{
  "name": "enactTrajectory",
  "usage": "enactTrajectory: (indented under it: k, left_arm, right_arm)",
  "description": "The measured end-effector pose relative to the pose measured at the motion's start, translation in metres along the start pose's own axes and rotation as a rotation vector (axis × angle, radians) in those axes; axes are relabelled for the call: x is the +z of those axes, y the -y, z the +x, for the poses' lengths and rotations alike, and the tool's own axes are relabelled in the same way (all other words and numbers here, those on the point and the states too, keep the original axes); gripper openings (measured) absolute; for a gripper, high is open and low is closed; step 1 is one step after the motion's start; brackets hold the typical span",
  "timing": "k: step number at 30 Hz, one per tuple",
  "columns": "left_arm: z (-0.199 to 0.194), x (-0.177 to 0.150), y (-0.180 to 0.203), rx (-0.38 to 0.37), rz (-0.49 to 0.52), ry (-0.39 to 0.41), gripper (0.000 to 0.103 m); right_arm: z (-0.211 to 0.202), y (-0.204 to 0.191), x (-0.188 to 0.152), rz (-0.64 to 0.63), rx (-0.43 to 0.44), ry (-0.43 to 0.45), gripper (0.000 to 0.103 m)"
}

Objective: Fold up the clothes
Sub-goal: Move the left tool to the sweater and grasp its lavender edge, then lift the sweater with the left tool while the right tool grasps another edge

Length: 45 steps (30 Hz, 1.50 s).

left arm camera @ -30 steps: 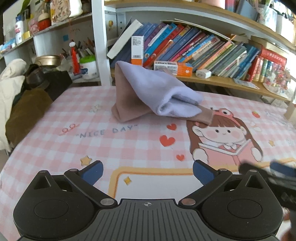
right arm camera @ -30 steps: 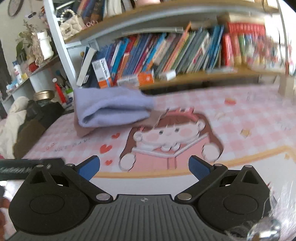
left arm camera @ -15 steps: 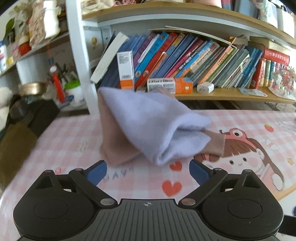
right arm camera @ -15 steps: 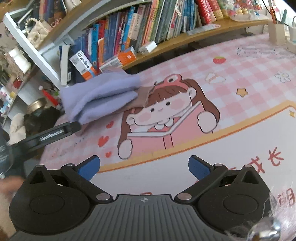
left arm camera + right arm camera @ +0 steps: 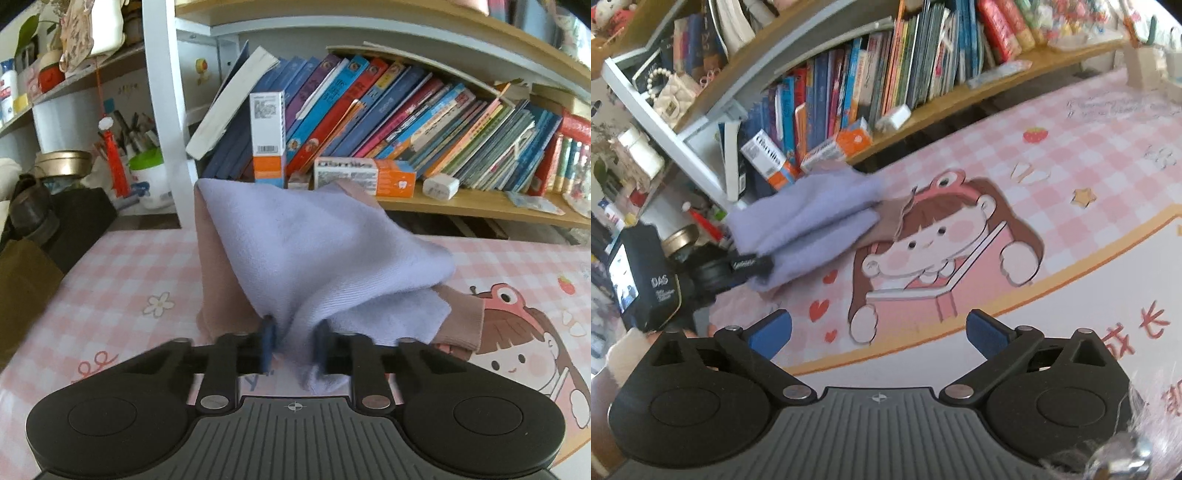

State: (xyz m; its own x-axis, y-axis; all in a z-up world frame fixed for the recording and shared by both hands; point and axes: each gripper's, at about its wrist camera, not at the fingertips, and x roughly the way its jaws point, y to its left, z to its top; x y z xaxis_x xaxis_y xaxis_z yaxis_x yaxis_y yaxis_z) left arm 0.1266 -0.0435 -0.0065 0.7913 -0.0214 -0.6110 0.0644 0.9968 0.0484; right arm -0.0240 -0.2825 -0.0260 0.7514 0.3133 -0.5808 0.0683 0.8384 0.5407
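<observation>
1. We see the left tool (image 5: pixel 293 345) with its two blue-padded fingers (image 5: pixel 267 345) drawn close together, pinching a fold of the soft lavender fleece garment with a dusty-pink lining (image 5: pixel 314 254).
2. The garment sits bunched and partly folded on the bench covered in a pink-and-white checked cloth (image 5: pixel 129 280), toward the bench's back edge, just in front of the shelving.
3. From the left wrist view, the lavender layer drapes over the pink one, and a pink ribbed cuff (image 5: pixel 461 325) sticks out on the right, lying on the cloth.
4. From the right wrist view, the same garment (image 5: pixel 812 218) lies near the far left part of the bench, touching the head of the printed cartoon girl with a frog hat (image 5: pixel 934 240).
5. In that view the left tool's black body (image 5: pixel 713 275) meets the garment's near-left end.
6. The right tool (image 5: pixel 879 332) stands with its blue-tipped fingers (image 5: pixel 986 334) spread wide and nothing between them, well apart from the garment, above the cloth's orange border line (image 5: pixel 1071 273).
7. Behind the garment, a wooden shelf (image 5: pixel 480 210) carries a row of leaning colourful books (image 5: pixel 406 122) and an orange-and-white toothpaste box (image 5: pixel 364 175) lying on its side.
8. A white upright post (image 5: pixel 166 110) of the shelving stands behind the garment's left corner.
</observation>
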Motion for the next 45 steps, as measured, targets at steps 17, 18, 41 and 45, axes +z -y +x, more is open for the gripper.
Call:
enactTrajectory:
  k: [17, 18, 41, 45]
  left_arm:
    - [-0.155, -0.059, 0.009, -0.165, 0.021, 0.108, 0.014]
    - [-0.162, -0.062, 0.010, -0.172, 0.021, 0.114, 0.014]
    - [-0.226, -0.094, -0.001, -0.126, -0.013, 0.141, 0.013]
    - [-0.228, -0.092, -0.002, -0.145, -0.005, 0.144, 0.013]
  right_arm:
    - [0.019, 0.042, -0.002, 0.397, 0.242, -0.234, 0.103]
    - [0.022, 0.043, -0.005, 0.417, 0.252, -0.252, 0.103]
    - [0.052, 0.063, -0.040, 0.655, 0.235, -0.401, 0.038]
    - [0.046, 0.066, -0.033, 0.666, 0.317, -0.360, 0.012]
